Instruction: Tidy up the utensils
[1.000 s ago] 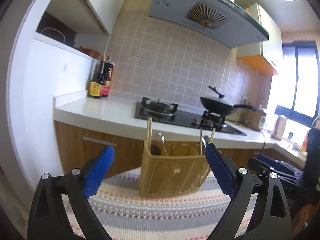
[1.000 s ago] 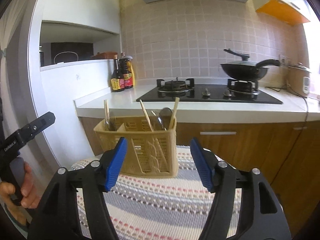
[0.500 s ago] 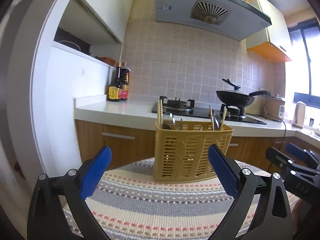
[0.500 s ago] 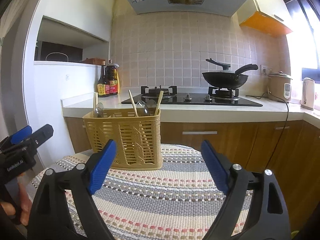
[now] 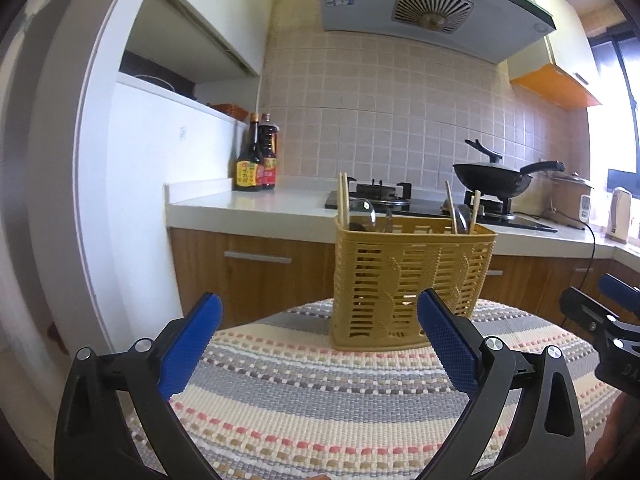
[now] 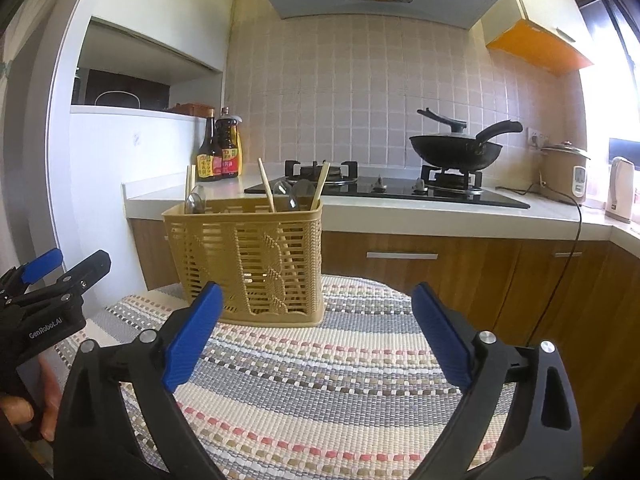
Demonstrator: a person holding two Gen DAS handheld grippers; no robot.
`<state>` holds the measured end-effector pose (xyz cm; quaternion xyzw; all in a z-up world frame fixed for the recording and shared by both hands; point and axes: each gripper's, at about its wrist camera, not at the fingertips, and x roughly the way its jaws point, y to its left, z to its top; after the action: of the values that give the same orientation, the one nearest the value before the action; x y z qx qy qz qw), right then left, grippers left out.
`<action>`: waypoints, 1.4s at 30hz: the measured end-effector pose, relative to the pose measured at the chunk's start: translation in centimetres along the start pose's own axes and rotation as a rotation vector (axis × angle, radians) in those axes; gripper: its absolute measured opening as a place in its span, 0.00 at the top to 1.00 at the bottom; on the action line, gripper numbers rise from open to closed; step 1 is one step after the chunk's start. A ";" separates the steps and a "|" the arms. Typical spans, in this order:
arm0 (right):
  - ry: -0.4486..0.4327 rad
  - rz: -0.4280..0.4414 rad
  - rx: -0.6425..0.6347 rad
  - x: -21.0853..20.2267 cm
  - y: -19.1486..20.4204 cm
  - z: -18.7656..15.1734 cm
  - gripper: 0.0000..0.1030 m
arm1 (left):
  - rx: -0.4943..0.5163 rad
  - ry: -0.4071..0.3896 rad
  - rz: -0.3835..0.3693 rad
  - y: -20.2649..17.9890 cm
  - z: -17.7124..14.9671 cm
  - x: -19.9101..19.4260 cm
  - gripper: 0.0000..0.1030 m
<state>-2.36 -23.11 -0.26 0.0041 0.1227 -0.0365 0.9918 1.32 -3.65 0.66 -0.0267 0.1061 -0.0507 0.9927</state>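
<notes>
Striped woven mat (image 5: 320, 400) covers the table, nubbly bands of grey, cream and pink. On it stands the tan slotted plastic utensil basket (image 6: 248, 256), upright, holding chopsticks (image 6: 266, 190) and spoons (image 6: 196, 202). Left gripper (image 5: 318, 340) released, right gripper (image 6: 316, 332) released, both empty. "GenRobot.AI" reads on the left gripper's body.

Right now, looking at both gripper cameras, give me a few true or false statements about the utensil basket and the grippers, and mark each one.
1. The yellow basket stands upright on the striped mat. True.
2. The right gripper is shut on a chopstick. False: its jaws are open and hold nothing.
3. Chopsticks and spoons stick up out of the basket. True.
4. The left gripper is touching the basket. False: its jaws are open, short of the basket.
5. The wok sits on the mat. False: it is on the stove.
</notes>
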 end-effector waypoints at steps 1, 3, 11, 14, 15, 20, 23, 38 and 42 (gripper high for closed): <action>0.000 -0.001 0.002 0.0 0.0 0.0 0.11 | 0.000 0.001 0.002 0.0 0.0 0.0 0.08; 0.004 -0.004 0.005 0.1 -0.1 0.0 0.11 | 0.004 0.005 0.002 0.0 -0.1 0.1 0.08; 0.008 -0.016 0.001 0.1 -0.2 -0.1 0.09 | 0.047 0.019 0.012 -0.8 -0.4 0.3 0.08; 0.008 -0.016 0.001 0.1 -0.2 -0.1 0.09 | 0.054 0.022 0.014 -0.9 -0.4 0.3 0.08; 0.008 -0.017 0.001 0.1 -0.2 0.0 0.09 | 0.055 0.019 0.016 -0.9 -0.4 0.3 0.08; 0.005 -0.019 -0.002 0.1 -0.1 -0.1 0.09 | 0.057 0.022 0.016 -0.9 -0.5 0.4 0.08; 0.005 -0.019 -0.003 0.1 -0.1 -0.1 0.09 | 0.061 0.020 0.020 -1.0 -0.5 0.3 0.08; 0.006 -0.019 0.001 0.0 -0.1 0.0 0.08 | 0.052 0.034 0.024 -0.7 -0.5 0.5 0.07; 0.006 -0.018 0.002 0.0 -0.1 0.0 0.08 | 0.055 0.037 0.027 -0.6 -0.5 0.6 0.07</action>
<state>-2.34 -23.19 -0.24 0.0042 0.1255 -0.0455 0.9910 1.73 -4.38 0.04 0.0032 0.1233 -0.0409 0.9915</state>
